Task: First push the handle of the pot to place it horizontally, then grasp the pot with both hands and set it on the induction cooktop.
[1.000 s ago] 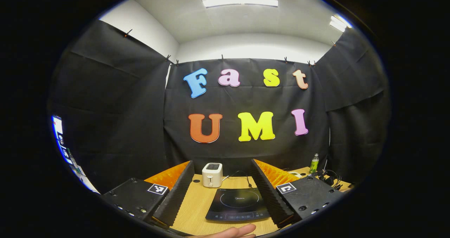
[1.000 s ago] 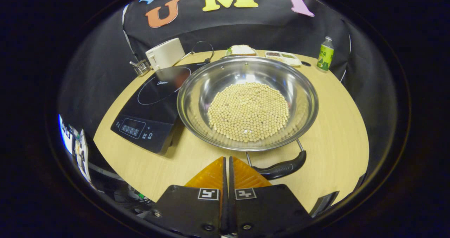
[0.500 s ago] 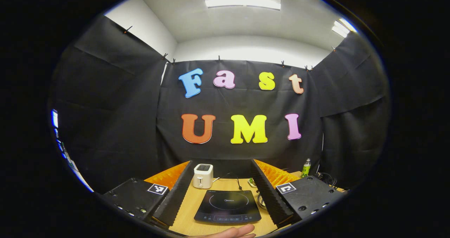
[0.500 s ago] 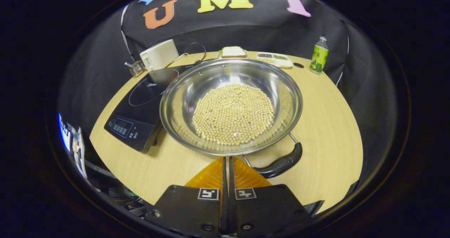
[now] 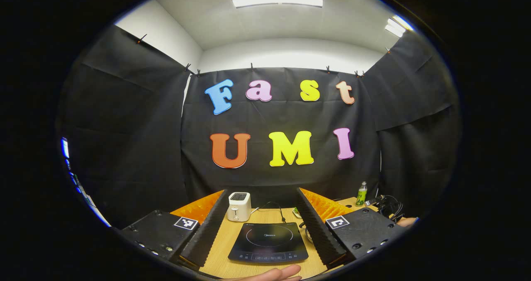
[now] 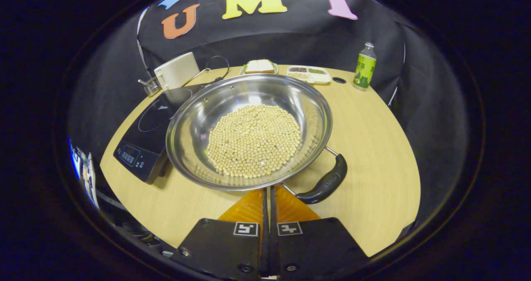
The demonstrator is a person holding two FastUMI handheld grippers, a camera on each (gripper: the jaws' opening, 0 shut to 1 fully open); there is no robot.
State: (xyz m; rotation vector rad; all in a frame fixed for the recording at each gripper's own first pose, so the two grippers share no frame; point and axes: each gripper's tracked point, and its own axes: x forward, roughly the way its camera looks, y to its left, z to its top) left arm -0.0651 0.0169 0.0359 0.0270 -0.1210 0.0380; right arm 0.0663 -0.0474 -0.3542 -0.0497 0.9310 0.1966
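A: In the left gripper view?
B: The left gripper [image 5: 262,227], fingers spread and empty, faces the induction cooktop [image 5: 269,242] ahead.

A: And the right gripper view?
B: The right gripper [image 6: 267,202], clenched on nothing, sits nearest; the pot [image 6: 249,129] lies right of the cooktop, its handle [image 6: 325,183] slanting right of the tips.

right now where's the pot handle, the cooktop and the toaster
pot handle [image 6: 325,182], right gripper view, middle of the dark grip
cooktop [image 5: 269,241], left gripper view, glass top
toaster [image 6: 177,71], right gripper view, side wall
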